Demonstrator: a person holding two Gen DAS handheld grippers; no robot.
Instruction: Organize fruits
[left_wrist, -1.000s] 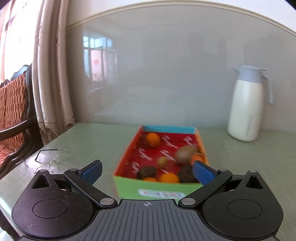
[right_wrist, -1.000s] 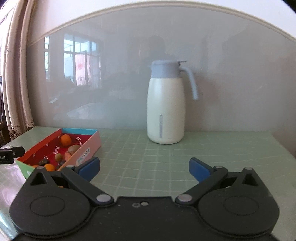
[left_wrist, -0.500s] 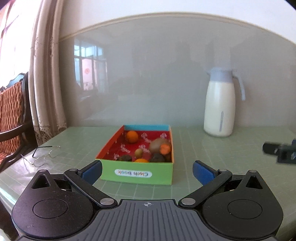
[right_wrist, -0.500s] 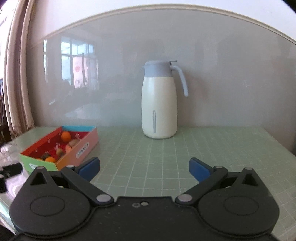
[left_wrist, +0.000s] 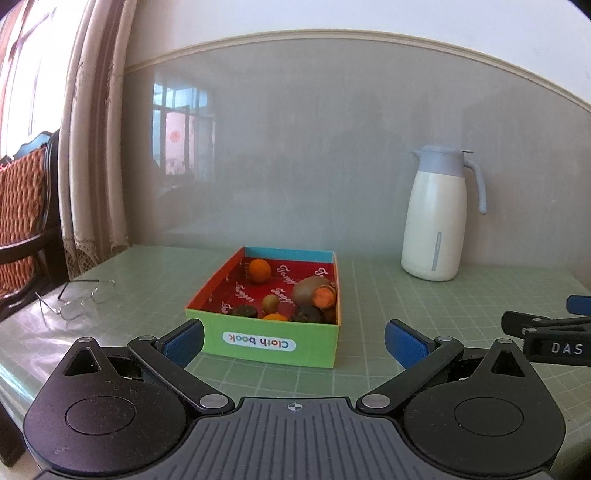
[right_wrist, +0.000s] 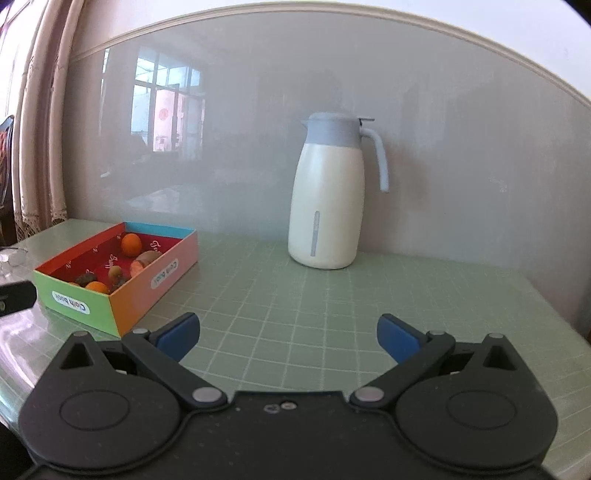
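Left hand-held gripper (left_wrist: 293, 341): blue-padded fingers spread wide, nothing between them, held low over the near edge of the worktop (left_wrist: 369, 295), facing the short green end of the box.

Right hand-held gripper (right_wrist: 288, 338): fingers likewise spread wide and empty, over bare green grid mat; its tip also shows at the right margin of the left wrist view.

Cardboard box (left_wrist: 266, 341): open-topped, green end panel labelled "Cloth book", orange-pink long side, red printed lining, blue far wall. Stands on the worktop just beyond the left gripper, left of centre.

Contents of box: orange (left_wrist: 259, 270) near the far wall; kiwifruit (left_wrist: 308, 290) against the right wall, an orange-fleshed piece (left_wrist: 323, 294) touching it; small greenish fruit (left_wrist: 270, 302) mid-box; two dark fruits (left_wrist: 243, 311) and a second orange (left_wrist: 275, 316) along the near wall.

Wire-rimmed spectacles (left_wrist: 79, 297): lying on the worktop, left of the box, apart from it.

Thermal jug (right_wrist: 328, 192): white body, grey-blue lid and handle, upright at the back by the wall panel, well apart from the box.
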